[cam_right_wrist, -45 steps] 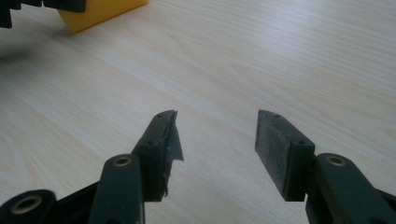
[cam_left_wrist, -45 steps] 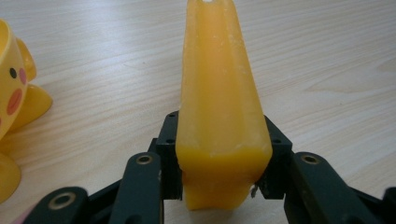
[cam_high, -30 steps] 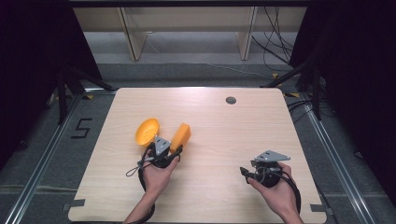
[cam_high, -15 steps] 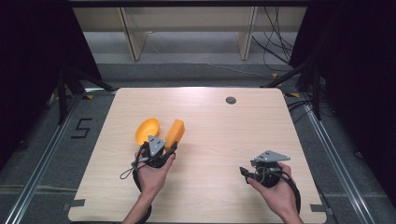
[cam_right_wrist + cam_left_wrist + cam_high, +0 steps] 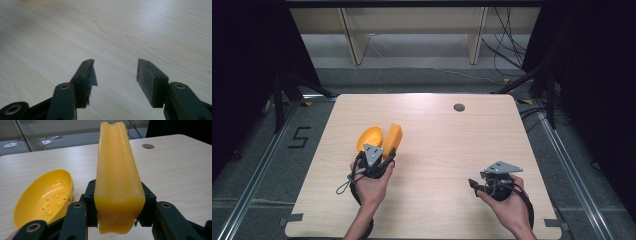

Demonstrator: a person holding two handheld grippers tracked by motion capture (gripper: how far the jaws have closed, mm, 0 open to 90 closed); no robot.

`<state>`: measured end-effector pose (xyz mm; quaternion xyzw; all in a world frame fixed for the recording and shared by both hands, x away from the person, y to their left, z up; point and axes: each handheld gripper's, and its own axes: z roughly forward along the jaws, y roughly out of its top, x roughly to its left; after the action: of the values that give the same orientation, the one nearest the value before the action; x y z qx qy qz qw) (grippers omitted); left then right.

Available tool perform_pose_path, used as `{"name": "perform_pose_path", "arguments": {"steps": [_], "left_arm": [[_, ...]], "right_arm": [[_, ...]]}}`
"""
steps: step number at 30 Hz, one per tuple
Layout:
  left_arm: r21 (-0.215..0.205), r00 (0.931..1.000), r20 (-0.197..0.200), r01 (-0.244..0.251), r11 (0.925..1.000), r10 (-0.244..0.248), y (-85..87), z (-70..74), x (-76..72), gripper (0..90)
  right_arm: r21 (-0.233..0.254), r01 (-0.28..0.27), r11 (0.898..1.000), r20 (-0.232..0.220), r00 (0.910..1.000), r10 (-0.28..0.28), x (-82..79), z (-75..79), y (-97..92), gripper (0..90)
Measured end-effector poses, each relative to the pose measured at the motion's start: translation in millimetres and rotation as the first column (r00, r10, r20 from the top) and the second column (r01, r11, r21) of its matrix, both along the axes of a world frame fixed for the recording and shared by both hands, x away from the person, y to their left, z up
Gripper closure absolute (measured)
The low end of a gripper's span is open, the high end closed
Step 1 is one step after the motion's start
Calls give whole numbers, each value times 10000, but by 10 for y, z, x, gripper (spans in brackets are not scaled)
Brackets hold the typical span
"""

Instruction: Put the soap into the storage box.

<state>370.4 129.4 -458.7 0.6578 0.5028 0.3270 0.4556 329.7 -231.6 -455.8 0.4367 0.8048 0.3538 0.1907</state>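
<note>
Soap bar (image 5: 117, 182), orange-yellow, clamped between jaws of left gripper (image 5: 384, 156), pads pressing both flanks near bar's lower end. Long axis running straight out ahead of jaws, far end notched, raised clear of table (image 5: 437, 145). In high view bar (image 5: 393, 137) poking forward past gripper, tilted a bit to its right. Soap dish (image 5: 43, 197), yellow oval w/ small bumps and holes inside, lying on table just left of left gripper's jaws, open side up, not touching bar. Same dish (image 5: 370, 138) in high view just ahead and left of gripper, close beside bar.

Right gripper (image 5: 116, 71) spread open, nothing between pads, bare wood beneath; torn bit of tape hanging off its left pad. In high view right gripper (image 5: 474, 185) well apart from left one, resting low near table's near edge, jaws pointing toward left gripper's side. Small dark round hole (image 5: 459, 107) far ahead of both, near table's far edge.
</note>
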Motion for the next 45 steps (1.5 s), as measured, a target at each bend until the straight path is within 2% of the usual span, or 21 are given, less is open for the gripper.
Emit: {"name": "perform_pose_path", "arguments": {"steps": [2, 3, 8, 9, 11, 15, 16, 17, 22, 23, 24, 27, 28, 29, 34, 36, 37, 45], "left_arm": [[-10, 10000, 75, -66, 10000, 66, 21, 12, 2, 604], [8, 9999, 70, -119, 9999, 119, 35, 21, 0, 604], [-118, 9994, 171, -294, 9995, 296, 97, 45, 6, 604], [-58, 9993, 173, -327, 9994, 328, 117, 52, 5, 604], [-63, 9988, 206, -433, 9990, 435, 152, 65, 5, 604], [-156, 9980, 258, -574, 9982, 578, 190, 78, 11, 604], [-192, 9973, 174, -706, 9973, 709, 194, 83, 4, 604], [-180, 9971, 185, -740, 9971, 743, 210, 95, 8, 604], [-216, 9953, 280, -921, 9955, 927, 243, 117, 32, 604], [-208, 9945, 291, -1004, 9947, 1010, 266, 125, 47, 604], [-207, 9935, 306, -1093, 9938, 1099, 278, 130, 52, 604], [-230, 9919, 349, -1212, 9924, 1220, 310, 143, 61, 604], [-218, 9913, 377, -1254, 9919, 1261, 326, 147, 68, 604], [-218, 9913, 377, -1254, 9919, 1261, 326, 147, 68, 604], [-282, 9886, 302, -1468, 9888, 1477, 391, 157, 90, 604], [-267, 9877, 327, -1520, 9880, 1528, 411, 157, 99, 604], [-265, 9869, 320, -1573, 9872, 1581, 421, 156, 103, 604], [-272, 9821, 405, -1827, 9828, 1837, 447, 165, 141, 604]], "right_arm": [[15, -4, 10000, 8, 10000, 4, 0, 1, -1, 483], [112, 122, 9999, -137, 9998, -121, -9, 11, 8, 483], [170, 267, 9995, -35, 9996, -266, -21, 27, 8, 482], [129, 30, 9999, 99, 9999, -31, -8, 11, 0, 483], [133, -63, 9999, 39, 10000, 63, -3, 18, -10, 482], [209, 80, 9997, -141, 9999, -77, -13, 25, 3, 482], [189, 318, 9993, -87, 9995, -317, -26, 28, 15, 482], [208, 525, 9984, -288, 9982, -519, -42, 35, 29, 482], [106, 461, 9989, -320, 9984, -458, -40, 43, 20, 482], [115, 301, 9995, 62, 9995, -302, -21, 19, 6, 481], [94, 276, 9996, 109, 9996, -277, -18, 17, 3, 481], [107, 318, 9994, 78, 9995, -318, -21, 19, 5, 481], [168, 394, 9991, -181, 9991, -391, -30, 36, 11, 481], [168, 394, 9991, -181, 9991, -391, -30, 36, 11, 481], [167, 307, 9994, 115, 9995, -309, -20, 19, 7, 479], [121, 317, 9994, 85, 9995, -318, -20, 19, 5, 479], [143, 421, 9990, -331, 9986, -416, -38, 43, 14, 479], [237, 482, 9986, -267, 9985, -475, -41, 37, 24, 478]]}}
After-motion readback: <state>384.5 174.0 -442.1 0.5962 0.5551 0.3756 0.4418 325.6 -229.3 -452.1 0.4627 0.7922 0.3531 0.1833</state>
